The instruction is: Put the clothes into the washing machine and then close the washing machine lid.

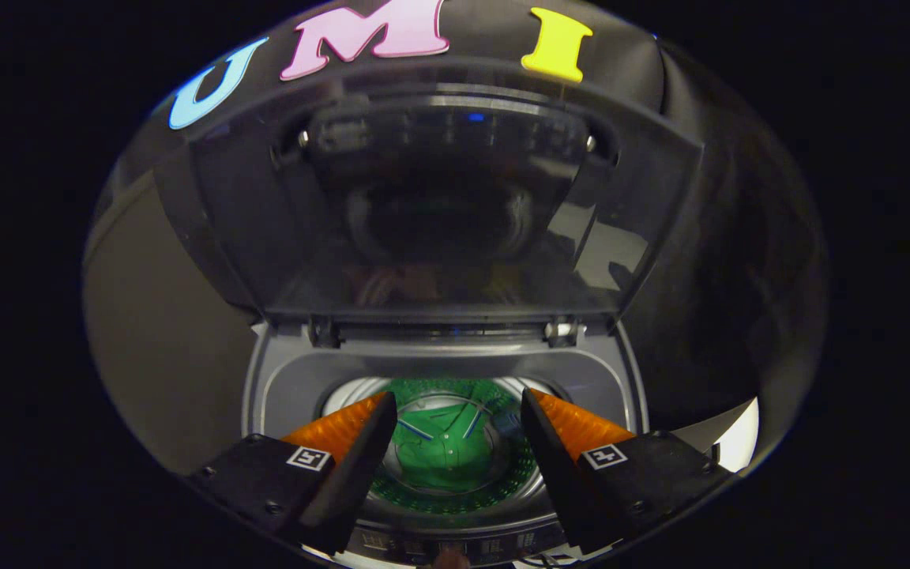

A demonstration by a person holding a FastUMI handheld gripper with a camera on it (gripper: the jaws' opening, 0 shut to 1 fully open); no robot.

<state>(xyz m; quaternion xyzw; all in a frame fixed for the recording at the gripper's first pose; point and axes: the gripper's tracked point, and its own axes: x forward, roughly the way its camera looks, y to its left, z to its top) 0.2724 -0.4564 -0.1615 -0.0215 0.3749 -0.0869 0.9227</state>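
Observation:
A top-loading washing machine (281,379) stands just ahead, its dark see-through lid (447,197) raised upright behind the drum opening. A green garment (447,454) lies at the bottom of the metal drum (348,391), seen between my fingers. My gripper (455,407) hovers above the drum mouth, open, with nothing between its fingers. Both fingertips (380,411) point toward the back rim of the opening.
The lid hinges (562,332) sit at the back of the machine's grey top. A control panel strip (439,545) runs along the machine's near edge below the fingers. Black cloth walls surround the machine, with a pale panel (155,316) to its left.

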